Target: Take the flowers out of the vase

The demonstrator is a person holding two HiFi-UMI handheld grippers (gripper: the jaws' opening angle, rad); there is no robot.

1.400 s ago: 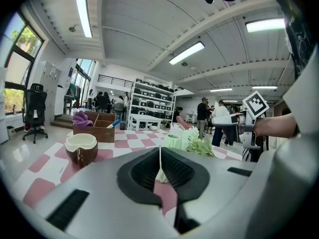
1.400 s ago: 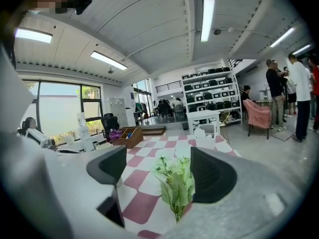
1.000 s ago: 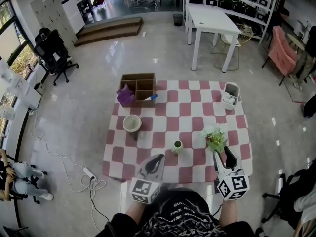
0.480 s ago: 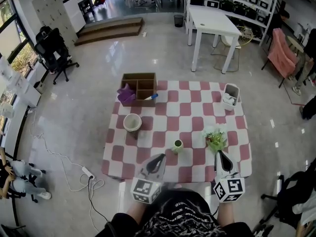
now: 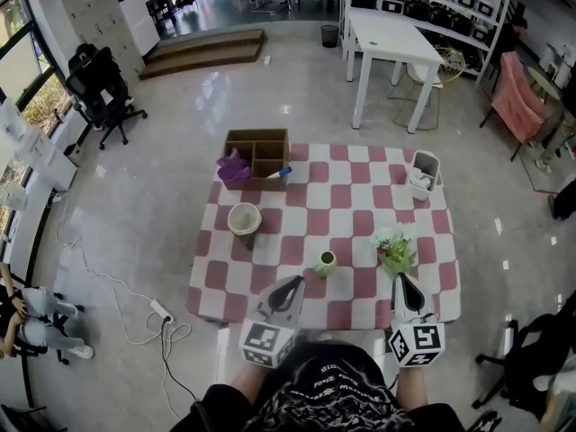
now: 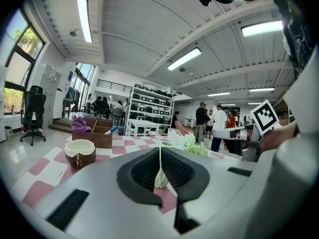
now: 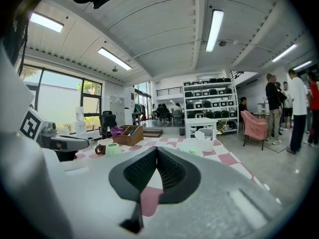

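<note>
A bunch of white and green flowers (image 5: 396, 248) stands upright near the right front of the checked table (image 5: 342, 205); its vase is hidden beneath the blooms. My right gripper (image 5: 402, 282) sits just in front of the flowers, shut, with nothing between its jaws. The right gripper view looks past that gripper (image 7: 156, 151) to the flowers (image 7: 192, 145) low ahead. Further left, my left gripper (image 5: 293, 284) is shut and empty, pointing at a small green cup (image 5: 325, 262). In the left gripper view that gripper (image 6: 160, 151) shows the cup (image 6: 160, 177) through its slit and the flowers (image 6: 192, 144) to the right.
A white-rimmed brown bowl (image 5: 244, 220) stands at the table's left. A wooden divider box (image 5: 256, 158) with a purple cloth sits at the far edge, and a white basket (image 5: 422, 174) at the far right. A white table (image 5: 391, 39), shelves and an office chair (image 5: 97, 93) stand beyond.
The right gripper's jaws have gone from open to shut, with nothing caught between them. The left gripper has kept still.
</note>
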